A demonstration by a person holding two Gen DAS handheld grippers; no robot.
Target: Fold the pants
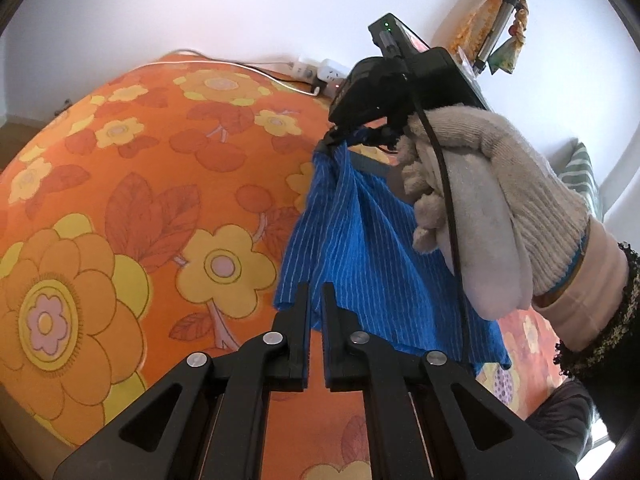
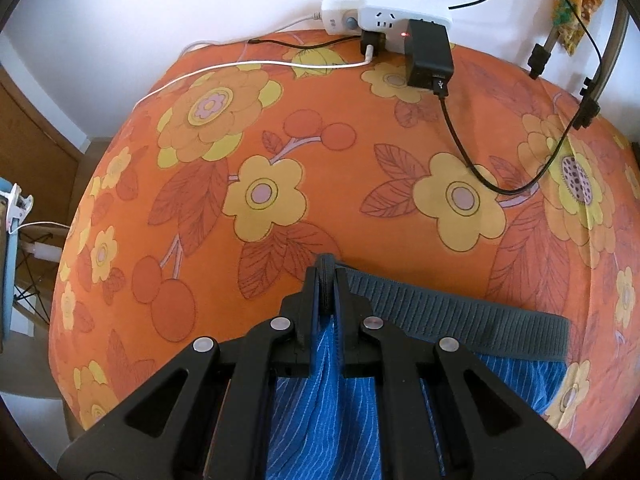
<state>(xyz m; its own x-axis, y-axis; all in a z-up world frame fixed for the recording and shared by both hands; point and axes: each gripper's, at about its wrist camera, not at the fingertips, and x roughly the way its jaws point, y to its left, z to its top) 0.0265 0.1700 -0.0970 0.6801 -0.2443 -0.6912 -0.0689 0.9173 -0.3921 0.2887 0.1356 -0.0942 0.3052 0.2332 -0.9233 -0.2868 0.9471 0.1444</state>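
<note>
The right tool (image 2: 328, 280) pinches the grey waistband (image 2: 460, 320) of the blue pants (image 1: 360, 248). The left tool (image 1: 315, 300) pinches their hem, so the cloth hangs above the bed (image 1: 140, 184), probably for folding.

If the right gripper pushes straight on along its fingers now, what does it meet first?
Probably the orange floral bedspread. The right gripper, shut on the blue striped pants' dark ribbed waistband, points along it toward the white power strip; depth unclear.
</note>
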